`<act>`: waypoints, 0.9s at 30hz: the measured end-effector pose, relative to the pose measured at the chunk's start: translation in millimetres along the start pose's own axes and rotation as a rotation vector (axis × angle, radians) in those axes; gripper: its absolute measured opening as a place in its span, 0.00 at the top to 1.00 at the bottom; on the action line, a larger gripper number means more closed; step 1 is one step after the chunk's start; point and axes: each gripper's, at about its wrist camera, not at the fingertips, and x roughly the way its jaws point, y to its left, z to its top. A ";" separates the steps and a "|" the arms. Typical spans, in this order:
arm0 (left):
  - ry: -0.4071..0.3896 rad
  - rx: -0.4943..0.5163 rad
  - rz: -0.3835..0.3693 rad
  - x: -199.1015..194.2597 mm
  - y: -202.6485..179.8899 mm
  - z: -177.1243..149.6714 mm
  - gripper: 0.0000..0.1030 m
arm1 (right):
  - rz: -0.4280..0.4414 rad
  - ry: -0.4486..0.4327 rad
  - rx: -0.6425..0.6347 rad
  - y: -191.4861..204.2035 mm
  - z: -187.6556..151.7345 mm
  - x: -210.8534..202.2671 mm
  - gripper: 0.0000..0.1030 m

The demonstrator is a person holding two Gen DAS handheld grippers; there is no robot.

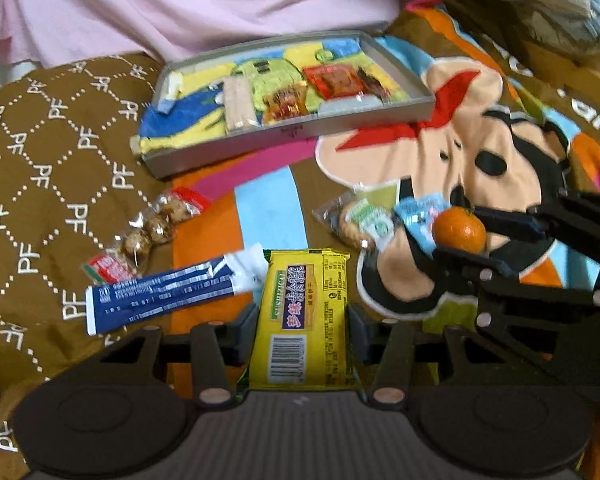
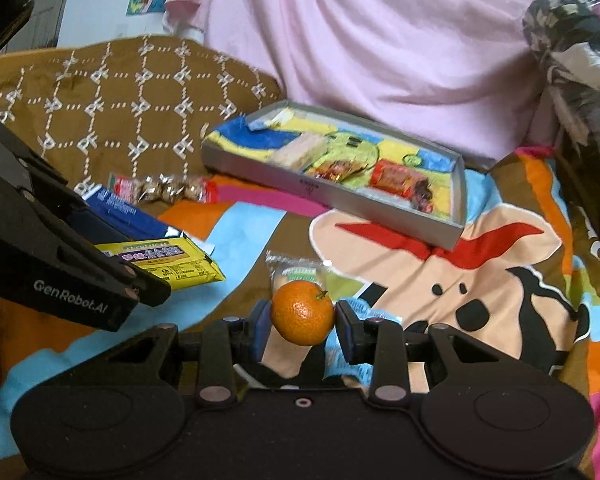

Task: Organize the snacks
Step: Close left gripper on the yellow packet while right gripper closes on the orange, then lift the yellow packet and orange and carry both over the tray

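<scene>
Your right gripper (image 2: 302,326) clamps a mandarin orange (image 2: 302,312), lifted above the cartoon blanket (image 2: 480,280). Your left gripper (image 1: 302,330) pinches a yellow biscuit packet (image 1: 303,320) between its pads. Beyond both sits the grey tray (image 1: 236,148), already holding several wrapped snacks.

Both grippers closed on loads, tilted downward.

Left gripper (image 1: 304,330): jaws set on either long edge of the yellow snack packet (image 1: 306,320), fingers (image 1: 242,330) pressing its sides, tool pointing steeply down. Right gripper (image 2: 302,326): jaws narrowed onto the mandarin (image 2: 302,312), blue-faced pads (image 2: 262,326) in contact on both sides, tool pitched moderately down. In the right wrist view the left gripper's black body enters from the left edge, near the right gripper and apart from it.
</scene>
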 end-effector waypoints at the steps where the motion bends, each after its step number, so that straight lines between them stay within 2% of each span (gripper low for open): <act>1: -0.016 -0.006 0.004 -2.1 0.0 4.0 0.50 | -0.006 -0.007 0.005 -1.2 0.9 -0.8 0.65; 12: -0.181 -0.086 0.029 -7.2 -1.8 41.8 0.50 | -0.075 -0.109 0.081 -19.5 11.0 -8.3 0.65; 22: -0.238 -0.184 0.010 16.5 1.4 77.9 0.50 | -0.154 -0.182 0.156 -50.8 36.0 1.3 0.65; 27: -0.271 -0.177 0.004 37.4 4.8 108.2 0.50 | -0.188 -0.199 0.171 -73.9 56.7 22.5 0.65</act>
